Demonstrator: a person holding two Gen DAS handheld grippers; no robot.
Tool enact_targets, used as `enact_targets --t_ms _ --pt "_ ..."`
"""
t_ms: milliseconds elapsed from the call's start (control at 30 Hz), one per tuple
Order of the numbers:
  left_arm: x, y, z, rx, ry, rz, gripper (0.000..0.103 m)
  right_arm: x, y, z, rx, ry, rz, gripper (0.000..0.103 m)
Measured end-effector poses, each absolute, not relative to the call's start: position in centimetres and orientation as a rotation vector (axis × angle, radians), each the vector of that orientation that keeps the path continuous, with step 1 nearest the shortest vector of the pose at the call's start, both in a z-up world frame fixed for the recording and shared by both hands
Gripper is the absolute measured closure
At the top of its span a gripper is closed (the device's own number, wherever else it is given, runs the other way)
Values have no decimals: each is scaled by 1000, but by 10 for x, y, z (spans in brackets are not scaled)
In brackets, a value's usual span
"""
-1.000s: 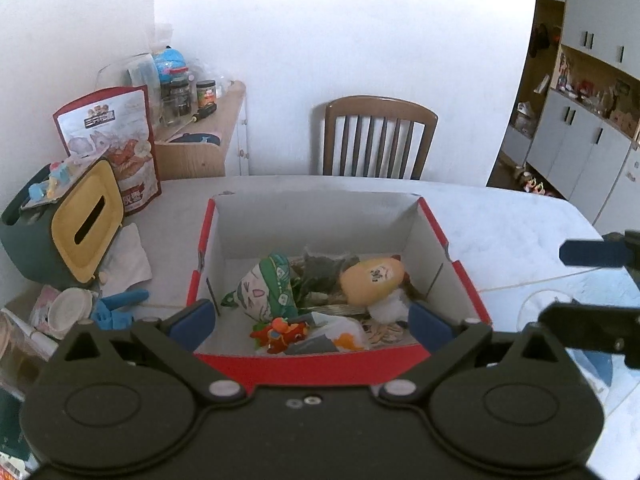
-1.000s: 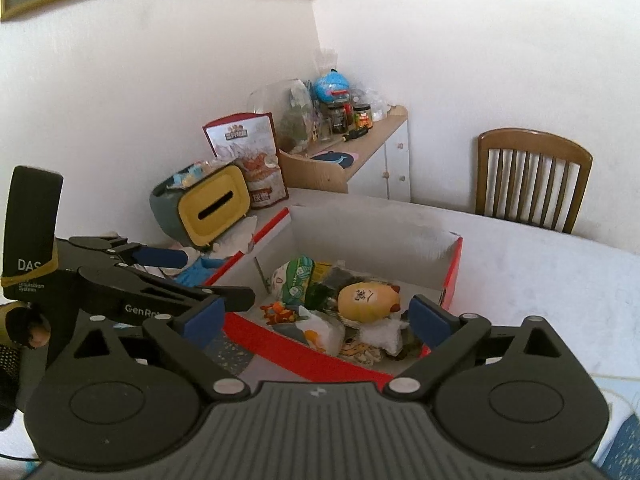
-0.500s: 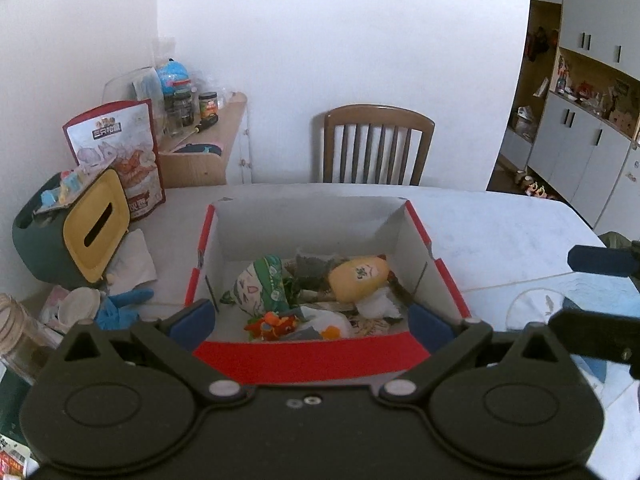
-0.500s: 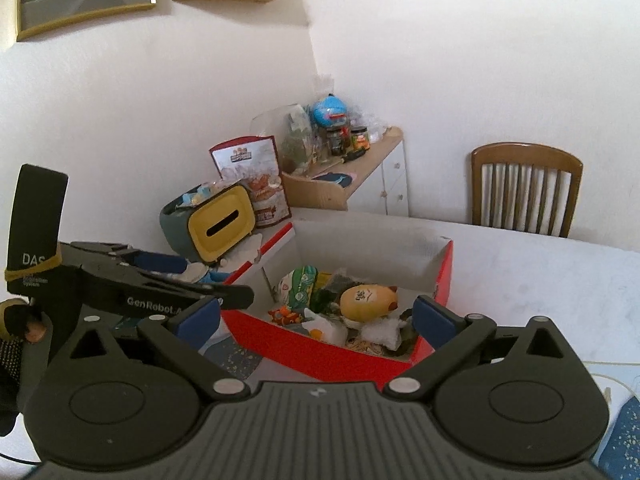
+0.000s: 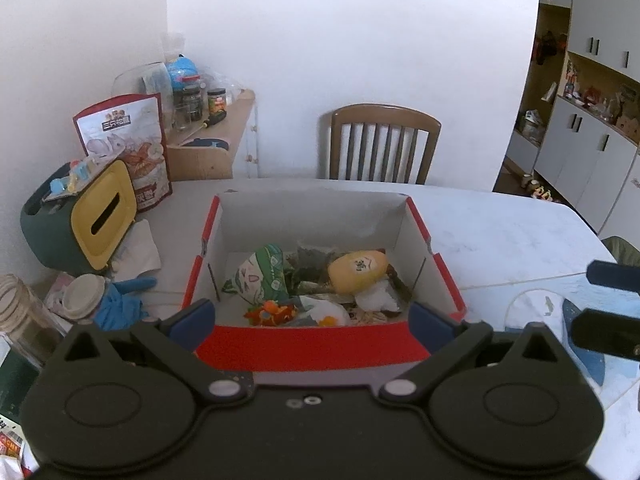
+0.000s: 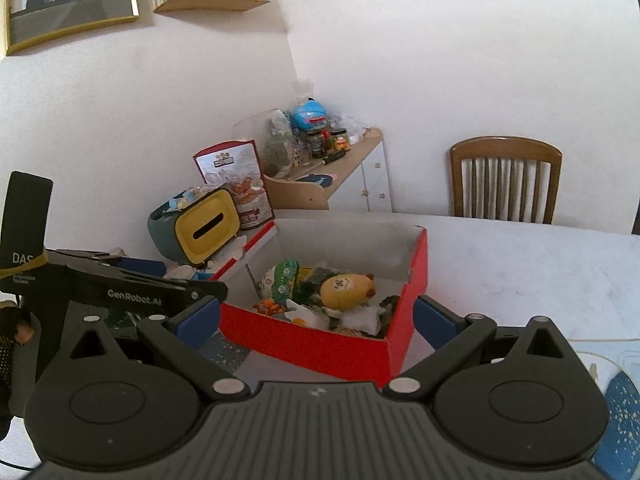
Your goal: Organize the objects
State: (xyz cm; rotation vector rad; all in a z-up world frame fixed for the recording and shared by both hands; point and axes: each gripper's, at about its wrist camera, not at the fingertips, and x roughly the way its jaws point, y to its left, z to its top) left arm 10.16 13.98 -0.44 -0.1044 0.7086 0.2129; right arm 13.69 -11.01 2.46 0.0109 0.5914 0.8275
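Distance has grown: your left gripper (image 5: 312,318) and right gripper (image 6: 316,316), both spread wide and empty, have drawn back from the red box (image 5: 320,346) just ahead, its toys already inside, so sorting looks nearly finished. Only your right view shows the left tool beside you.

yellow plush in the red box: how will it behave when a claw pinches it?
The yellow plush looks soft and rounded, so it will probably squash and feel light. It rests atop loose clutter in the red box, so a push would likely roll or shift it. Both claws are open and clear of it.
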Motion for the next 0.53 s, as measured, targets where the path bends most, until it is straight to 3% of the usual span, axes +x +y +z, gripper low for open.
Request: enact_targets --t_ms 533 --pt "118 99 -8 -99 723 269 0 162 -214 1 39 638 676 0"
